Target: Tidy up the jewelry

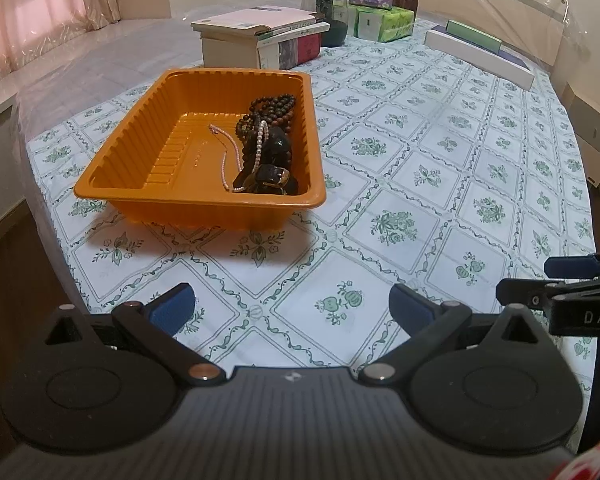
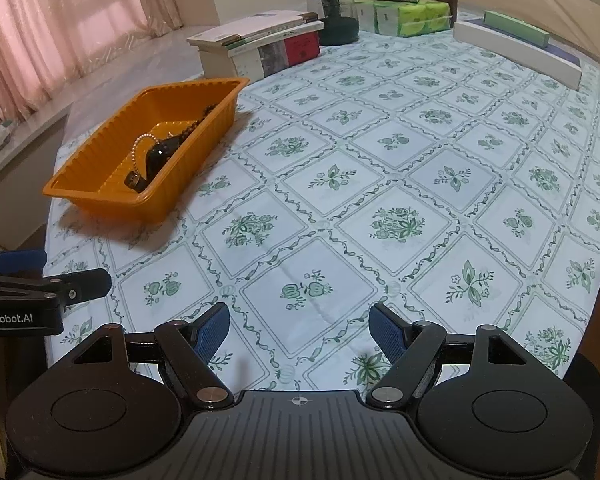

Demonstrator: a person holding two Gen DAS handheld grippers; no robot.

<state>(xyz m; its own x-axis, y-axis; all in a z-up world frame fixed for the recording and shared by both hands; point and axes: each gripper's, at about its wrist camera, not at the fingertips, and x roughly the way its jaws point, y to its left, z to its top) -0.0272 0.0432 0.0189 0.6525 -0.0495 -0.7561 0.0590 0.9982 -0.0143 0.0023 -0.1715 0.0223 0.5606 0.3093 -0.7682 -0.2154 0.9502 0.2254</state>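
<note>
An orange plastic tray (image 1: pixel 132 152) stands on the left of the table; it also shows in the right wrist view (image 2: pixel 88 160). In it lie a dark wooden bead string (image 1: pixel 270 110), a pink pearl strand (image 1: pixel 230 148), a white pearl bracelet (image 1: pixel 260 140) and a black watch (image 1: pixel 274 176), piled at its right side. My left gripper (image 1: pixel 292 308) is open and empty above the tablecloth, in front of the tray. My right gripper (image 2: pixel 300 326) is open and empty, to the right of the left one, whose side shows in the right wrist view (image 2: pixel 40 284).
The table carries a green floral tablecloth (image 2: pixel 396 224). At the back stand a stack of books (image 1: pixel 260 36), a dark glass jar (image 1: pixel 326 8), green tissue packs (image 1: pixel 384 20) and a long white box (image 1: pixel 480 56). Pink curtains (image 2: pixel 60 32) hang on the left.
</note>
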